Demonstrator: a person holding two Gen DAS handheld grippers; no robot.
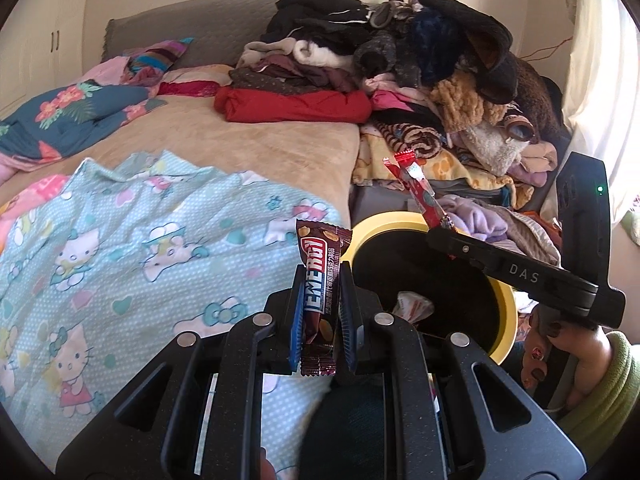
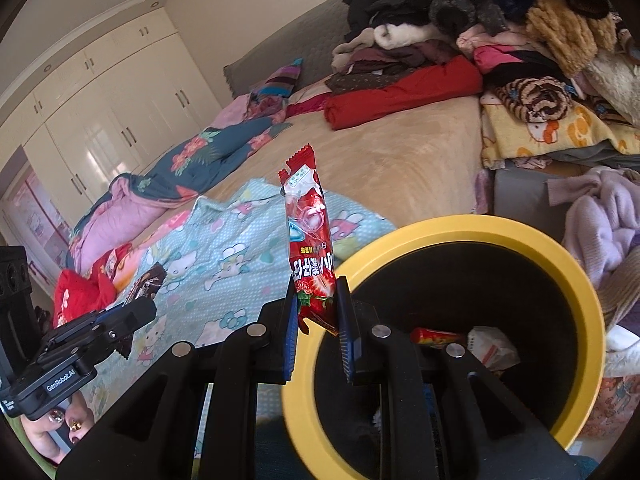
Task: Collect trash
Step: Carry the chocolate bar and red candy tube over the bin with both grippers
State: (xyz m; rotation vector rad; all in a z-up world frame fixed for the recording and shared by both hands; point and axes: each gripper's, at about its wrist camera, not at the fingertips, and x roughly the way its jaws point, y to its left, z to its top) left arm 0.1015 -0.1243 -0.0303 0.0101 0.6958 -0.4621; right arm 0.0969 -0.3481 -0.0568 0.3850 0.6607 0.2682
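Note:
My left gripper (image 1: 320,280) is shut on a brown snack bar wrapper (image 1: 320,276), held upright above the Hello Kitty sheet, just left of the yellow-rimmed black bin (image 1: 506,316). My right gripper (image 2: 317,292) is shut on a red strawberry wrapper (image 2: 310,240), held upright at the bin's left rim (image 2: 460,226). In the left wrist view the right gripper (image 1: 436,230) reaches over the bin with the red wrapper (image 1: 416,188). In the right wrist view the left gripper (image 2: 138,304) holds the brown wrapper (image 2: 146,280) at the lower left. Crumpled white paper (image 2: 494,346) and a red wrapper (image 2: 436,336) lie inside the bin.
A bed with a beige blanket (image 1: 240,132) and a light-blue Hello Kitty sheet (image 1: 140,240) lies to the left. A tall pile of clothes (image 1: 400,60) stands behind the bin. White wardrobes (image 2: 100,100) line the far wall.

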